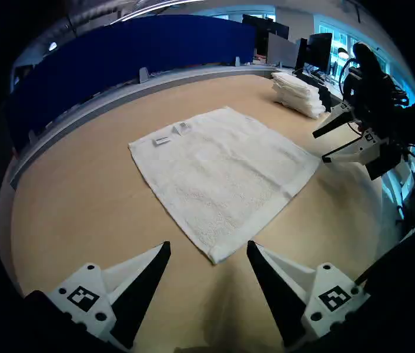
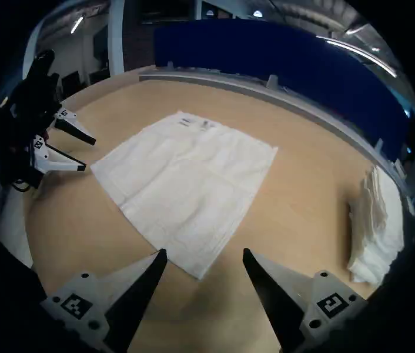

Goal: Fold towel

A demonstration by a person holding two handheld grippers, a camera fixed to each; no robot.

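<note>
Towel: the white towel (image 1: 225, 170) lay spread flat on the wooden worktop (image 1: 78, 194), at the centre of both views, with two small tags (image 1: 172, 134) at its far edge.
Left gripper: the left gripper (image 1: 207, 243) was open with nothing between its fingers. It hung above the worktop and aimed at the towel's near corner, at the lower middle of the left gripper view.
Right gripper: the right gripper (image 2: 203, 251) was also open and empty, pointed at the neighbouring corner, at the lower middle of the right gripper view.
Key relation: each gripper had one corner just ahead of it. Both corners ended the same near edge, so neither hand was clearly nearer.
Long axis: the fisheye bend made this hard to judge, but the towel looked nearly square.
Pose: both grippers sat low and tilted downward, clear of the cloth.
Surroundings: a stack of folded towels (image 2: 378, 229) lay well apart, at the right of the right gripper view.
</note>
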